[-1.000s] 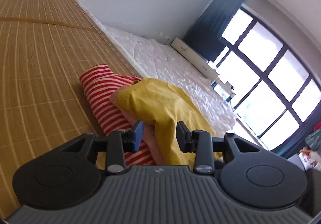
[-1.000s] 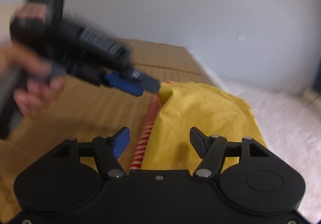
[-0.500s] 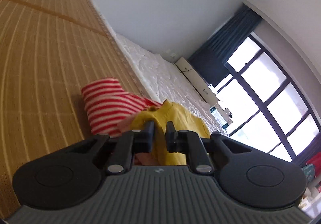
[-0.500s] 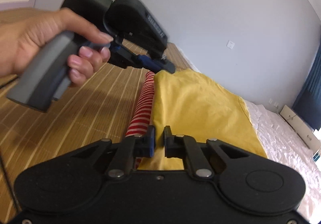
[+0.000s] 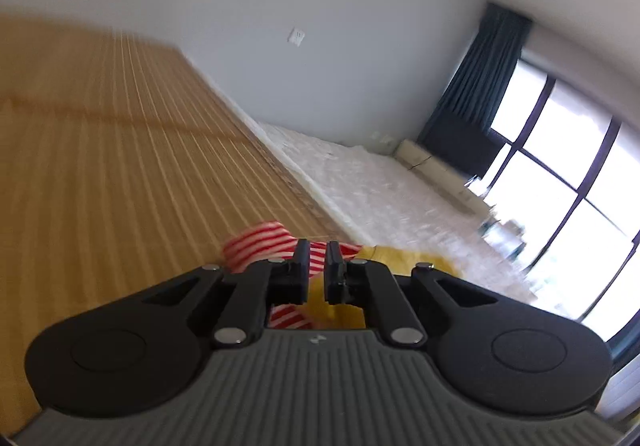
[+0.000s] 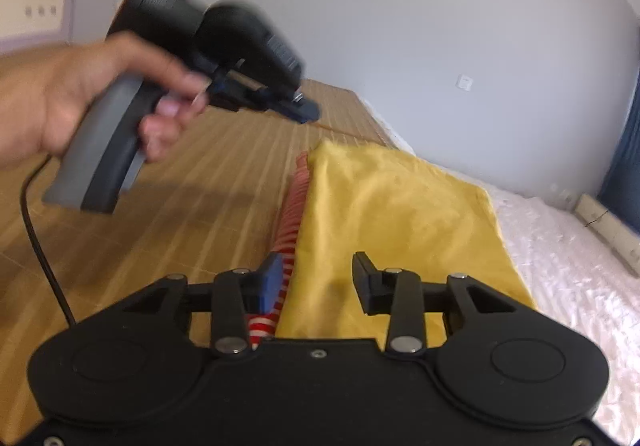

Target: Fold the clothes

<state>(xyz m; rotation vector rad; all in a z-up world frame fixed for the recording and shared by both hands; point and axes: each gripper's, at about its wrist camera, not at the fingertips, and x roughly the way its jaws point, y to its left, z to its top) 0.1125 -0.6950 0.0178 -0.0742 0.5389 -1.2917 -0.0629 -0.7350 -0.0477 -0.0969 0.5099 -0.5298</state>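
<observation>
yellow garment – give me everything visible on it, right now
The yellow garment looks like thin, softly creased cloth in plain mustard yellow, folded into a rough rectangle with straight side edges. It lies flat, partly on the bamboo mat and partly on the white quilt. It overlaps the red-and-white striped garment, which shows along its left edge. The right tongs are open above its near end; contact cannot be told. The left tongs are shut, raised clear of it.

The left gripper point(image 6: 306, 113), gripped by the person's left hand point(image 6: 80, 102), is raised, jaws nearly together. The right gripper point(image 6: 316, 278) sits low, fingers spread wide.
</observation>
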